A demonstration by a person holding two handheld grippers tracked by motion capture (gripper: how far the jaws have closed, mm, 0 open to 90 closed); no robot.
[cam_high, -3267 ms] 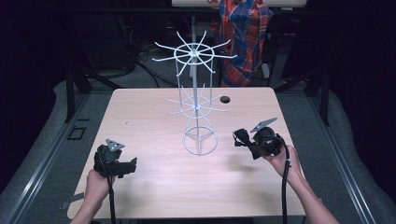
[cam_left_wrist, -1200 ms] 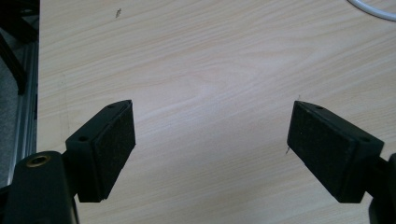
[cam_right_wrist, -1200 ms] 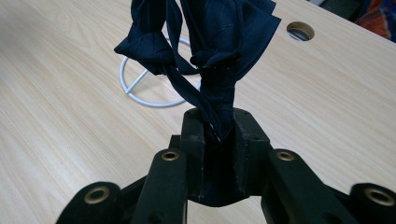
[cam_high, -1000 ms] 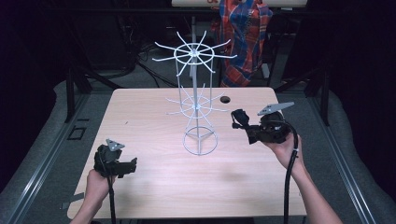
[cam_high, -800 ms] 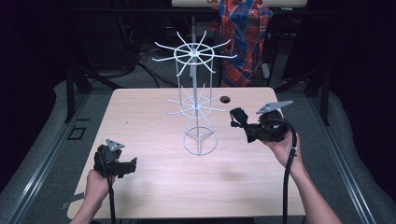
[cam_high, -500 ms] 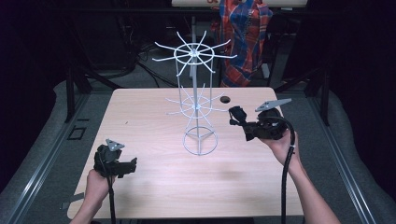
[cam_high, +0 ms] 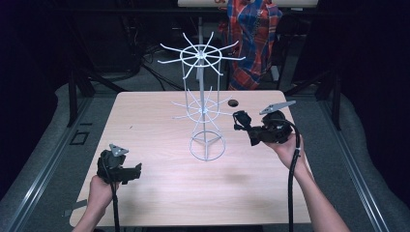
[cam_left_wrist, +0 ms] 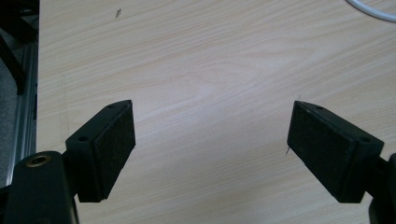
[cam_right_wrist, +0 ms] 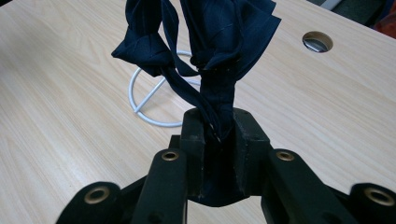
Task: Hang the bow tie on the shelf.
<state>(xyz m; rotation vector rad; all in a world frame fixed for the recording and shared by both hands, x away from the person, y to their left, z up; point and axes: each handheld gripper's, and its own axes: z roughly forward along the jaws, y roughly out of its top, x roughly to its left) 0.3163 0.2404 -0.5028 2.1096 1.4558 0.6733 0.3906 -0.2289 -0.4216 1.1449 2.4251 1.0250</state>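
While we hold the cloth up beside the wire rack, this is how each view reads:

High view, rack: we take the white wire rack (cam_high: 205, 108) as our landmark; it stands upright near the middle of the table (cam_high: 159, 188), its ring base flat on the wood.
High view, right gripper: the right gripper (cam_high: 240, 121) hangs just right of the rack's lower tier of arms, with a small dark bundle at its tip.
High view, left gripper: the left gripper (cam_high: 131, 170) sits well to the rack's left and nearer us, low over bare wood.
High view, background: a plaid cloth (cam_high: 253, 36) hangs behind the rack, beyond the table.
Left gripper view, state: we see the jaws spread wide with nothing between them; a sliver of the rack's base ring curves in at the top right corner.
Right gripper view, state: the jaws are pressed together on a dark blue cloth (cam_right_wrist: 205, 42), pinching a narrow fold of it.
Right gripper view, cloth: it bunches up ahead of the jaws, in front of the rack's base ring.
Risk: we judge the thin pinch could slip, or the cloth could snag on an arm and tip the light rack.
Hard to tell: the cloth's full shape, and any loop for hanging, are lost in the folds.
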